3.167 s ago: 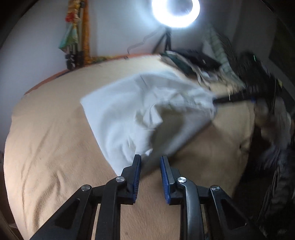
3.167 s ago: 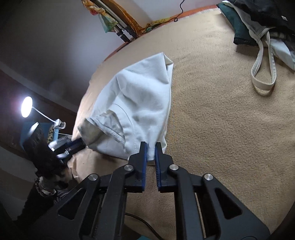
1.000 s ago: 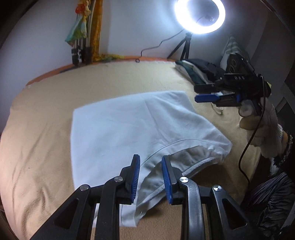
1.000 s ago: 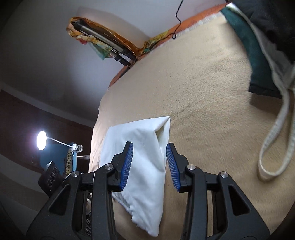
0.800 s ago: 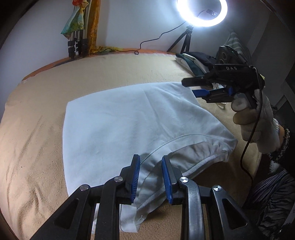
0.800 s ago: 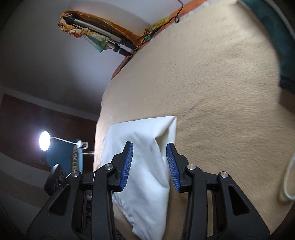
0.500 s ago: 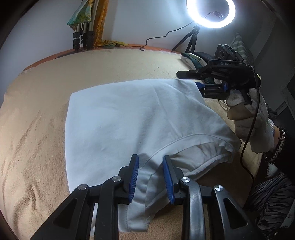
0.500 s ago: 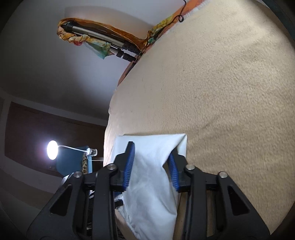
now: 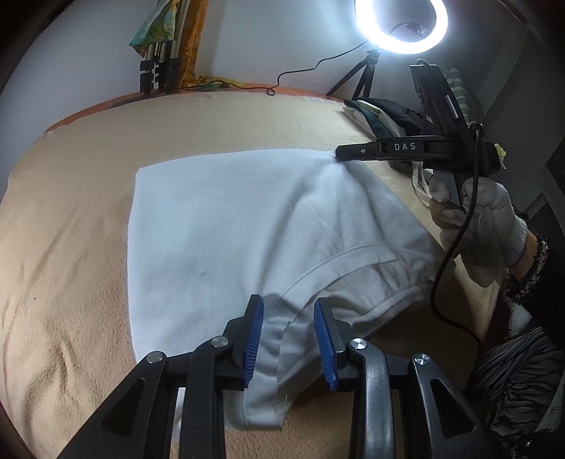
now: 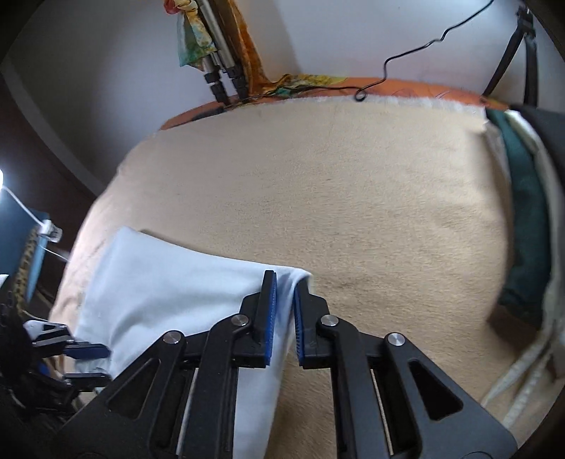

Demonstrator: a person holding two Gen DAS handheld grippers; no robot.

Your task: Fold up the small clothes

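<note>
One white garment (image 9: 226,226) lies spread on the tan blanket (image 9: 70,247), with two grippers at it and one pile of clothes (image 9: 381,116) by the single ring light (image 9: 400,24). The left gripper (image 9: 287,339) has just been opening, its jaws a little apart with the near hem between the pads but not pinched. The right gripper (image 10: 285,317), in a gloved hand (image 9: 473,226), stands narrow, pinched on the far right corner.

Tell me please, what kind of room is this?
Probably a bedroom set up for filming: a bed with a tan blanket, a ring light on a tripod, and a pile of clothes beside the white garment.
</note>
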